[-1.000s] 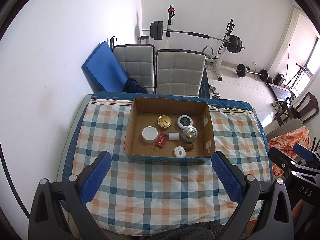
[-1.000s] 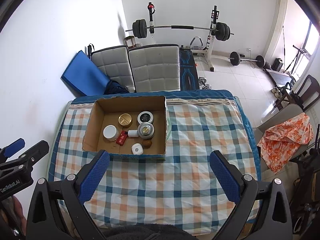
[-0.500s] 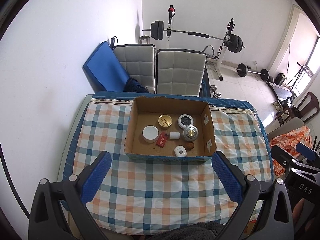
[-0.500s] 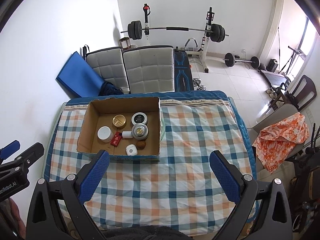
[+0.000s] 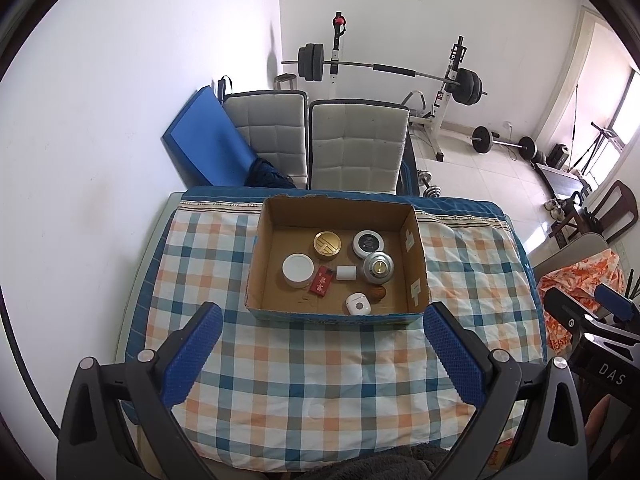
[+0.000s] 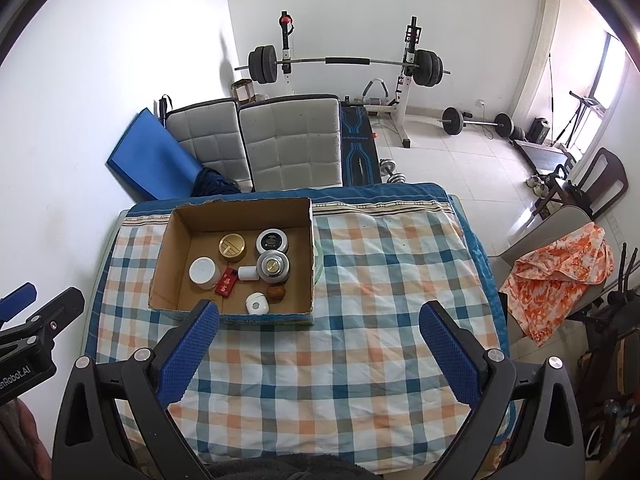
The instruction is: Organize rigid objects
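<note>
Left claw [image 5: 322, 346]: fingers wide apart, nothing between them, held high over the near part of the surface [image 5: 304, 376]. Right claw [image 6: 318, 344]: same, spread and empty, sitting more to the right. Past the tips we see the checked cloth, then the cardboard box [image 5: 276, 222] toward the far edge. All the small rigid items lie inside it: gold-lid tin [image 5: 327, 244], black-lid tin [image 5: 368, 243], silver round tin [image 5: 378, 267], white-lid jar [image 5: 298, 270], red packet [image 5: 321, 284], small white cylinder [image 5: 346, 273], white earbud case [image 5: 357, 304] and a brown lump [image 5: 378, 293] touching it. No loose item on the cloth that we can see. We judge this fits two stages: items gathered in the box and done, or box contents waiting to be sorted out; these views don't settle which. For any grasp in there: come straight down, square the fingers across a tin's diameter, and mind the tight cluster of silver tin, cylinder and red packet, since a finger could knock a neighbour. The near box wall hides part of the floor by the earbud case. View difference: left wrist shows the box's right inner wall with its tape strips [image 5: 409, 238]; right wrist instead shows a pale greenish edge [image 6: 319, 260] just outside that wall, plus the orange cloth [image 6: 560, 272] in full.
</note>
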`<state>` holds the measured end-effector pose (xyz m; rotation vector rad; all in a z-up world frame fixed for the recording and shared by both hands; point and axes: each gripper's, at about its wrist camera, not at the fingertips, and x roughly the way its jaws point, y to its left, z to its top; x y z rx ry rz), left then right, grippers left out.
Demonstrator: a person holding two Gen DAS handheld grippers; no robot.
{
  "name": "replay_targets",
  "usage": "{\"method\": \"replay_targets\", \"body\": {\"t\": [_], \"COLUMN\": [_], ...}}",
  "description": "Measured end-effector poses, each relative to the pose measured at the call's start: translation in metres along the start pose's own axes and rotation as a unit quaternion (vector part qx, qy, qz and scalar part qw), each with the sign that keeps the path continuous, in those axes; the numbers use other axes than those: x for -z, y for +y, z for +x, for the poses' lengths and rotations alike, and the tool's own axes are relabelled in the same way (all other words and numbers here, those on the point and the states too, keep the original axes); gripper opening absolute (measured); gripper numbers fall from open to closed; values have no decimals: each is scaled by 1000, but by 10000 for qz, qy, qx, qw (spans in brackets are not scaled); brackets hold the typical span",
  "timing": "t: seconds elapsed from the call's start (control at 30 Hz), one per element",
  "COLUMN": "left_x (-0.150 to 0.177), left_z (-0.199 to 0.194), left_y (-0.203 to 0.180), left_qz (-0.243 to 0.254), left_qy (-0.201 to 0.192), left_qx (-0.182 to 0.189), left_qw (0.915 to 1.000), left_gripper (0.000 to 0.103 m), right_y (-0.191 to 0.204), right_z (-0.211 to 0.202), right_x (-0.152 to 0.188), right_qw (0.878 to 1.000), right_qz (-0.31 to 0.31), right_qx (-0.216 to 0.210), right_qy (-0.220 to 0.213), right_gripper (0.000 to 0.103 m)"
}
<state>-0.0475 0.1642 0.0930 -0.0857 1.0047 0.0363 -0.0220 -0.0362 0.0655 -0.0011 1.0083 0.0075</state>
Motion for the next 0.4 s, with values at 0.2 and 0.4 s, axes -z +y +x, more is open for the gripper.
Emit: {"method": "replay_targets", "body": {"t": [0.2,0.4], "left_x": [-4,-5], "left_z": [1,3], "left_y": [-3,-5], "left_qz": [63,131], "left_qy": [-41,-62], "left_qx": [32,43], "left_qw": [10000,9999], "left_gripper": [103,103], "right_y": [-3,-3], "right_z": [-1,-1], "right_x": [0,0], "right_qw": [10000,9999], "right_qz": [74,99], "right_qx": [41,43], "right_qy": [-16,-14], "right_gripper": [102,102]}}
